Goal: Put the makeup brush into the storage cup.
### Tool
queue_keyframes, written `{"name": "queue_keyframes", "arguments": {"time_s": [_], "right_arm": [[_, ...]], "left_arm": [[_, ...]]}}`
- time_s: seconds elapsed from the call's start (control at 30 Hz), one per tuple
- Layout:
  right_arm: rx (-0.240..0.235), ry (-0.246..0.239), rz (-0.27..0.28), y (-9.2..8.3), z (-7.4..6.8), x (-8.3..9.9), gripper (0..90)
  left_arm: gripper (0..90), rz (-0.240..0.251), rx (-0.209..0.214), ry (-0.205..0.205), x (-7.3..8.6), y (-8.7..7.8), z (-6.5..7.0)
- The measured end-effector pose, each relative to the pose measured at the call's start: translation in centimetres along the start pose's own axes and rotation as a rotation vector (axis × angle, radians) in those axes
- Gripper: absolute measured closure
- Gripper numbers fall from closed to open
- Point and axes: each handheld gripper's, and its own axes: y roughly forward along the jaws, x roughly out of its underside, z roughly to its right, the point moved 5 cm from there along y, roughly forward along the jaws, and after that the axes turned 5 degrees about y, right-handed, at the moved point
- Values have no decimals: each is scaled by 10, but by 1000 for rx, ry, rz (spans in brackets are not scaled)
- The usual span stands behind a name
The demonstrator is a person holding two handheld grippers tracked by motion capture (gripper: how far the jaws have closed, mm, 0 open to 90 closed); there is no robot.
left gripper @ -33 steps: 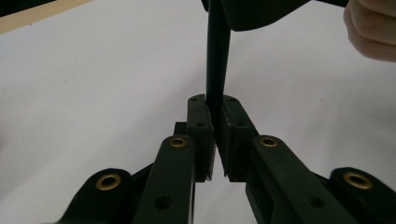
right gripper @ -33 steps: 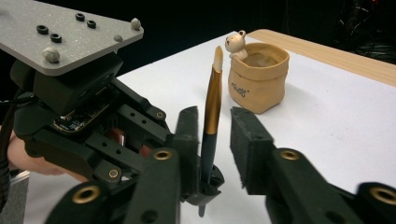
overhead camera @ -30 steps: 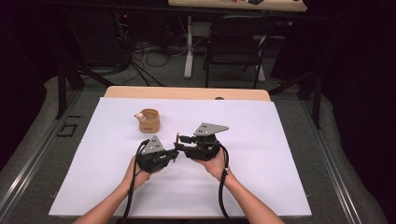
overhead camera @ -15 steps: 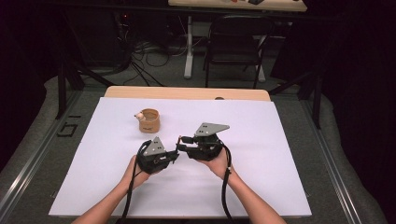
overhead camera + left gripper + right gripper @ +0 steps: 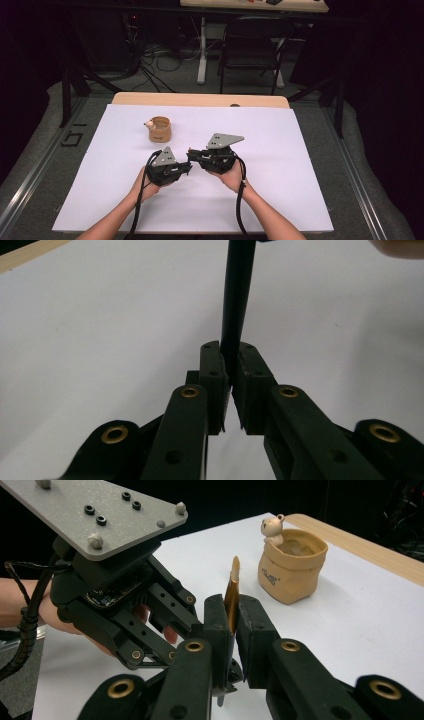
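At the middle of the white table my two grippers meet tip to tip. My left gripper (image 5: 188, 168) (image 5: 229, 352) is shut on a thin black stick (image 5: 235, 290) that runs straight up and away from its jaws. The stick's gold-coloured end (image 5: 232, 587) stands upright between the pads of my right gripper (image 5: 193, 154) (image 5: 232, 605). Its jaws have just been closing and now press on that end. A tan sack-shaped pot (image 5: 160, 129) (image 5: 292, 565) with a small bear figure on its rim stands farther back on the left, apart from both grippers.
The white sheet (image 5: 280, 150) covers most of the table; a strip of wooden edge (image 5: 200, 99) shows at the far side. Beyond it are a black chair (image 5: 252, 45), table legs and cables on the floor. Dark metal rails (image 5: 30, 170) run along both sides.
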Motion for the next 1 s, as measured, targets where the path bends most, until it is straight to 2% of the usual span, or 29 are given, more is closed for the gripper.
{"name": "queue_keyframes", "arguments": {"time_s": [0.17,0.33,0.47,0.63,0.77,1.0], "right_arm": [[2,-1,29,-4,0,-3,841],[4,2,51,-10,0,-6,841],[2,13,75,-15,2,-9,841],[-9,21,86,-16,4,-10,841],[-18,24,87,-15,2,-9,841],[-40,28,91,-13,2,-7,840]], "left_arm": [[728,34,41,-25,0,-3,-2],[681,14,46,-28,6,-1,-4],[682,2,45,-37,12,2,-7],[712,16,78,-52,17,4,-12],[760,30,95,-43,16,3,-11],[823,18,115,-13,16,3,-7]]}}
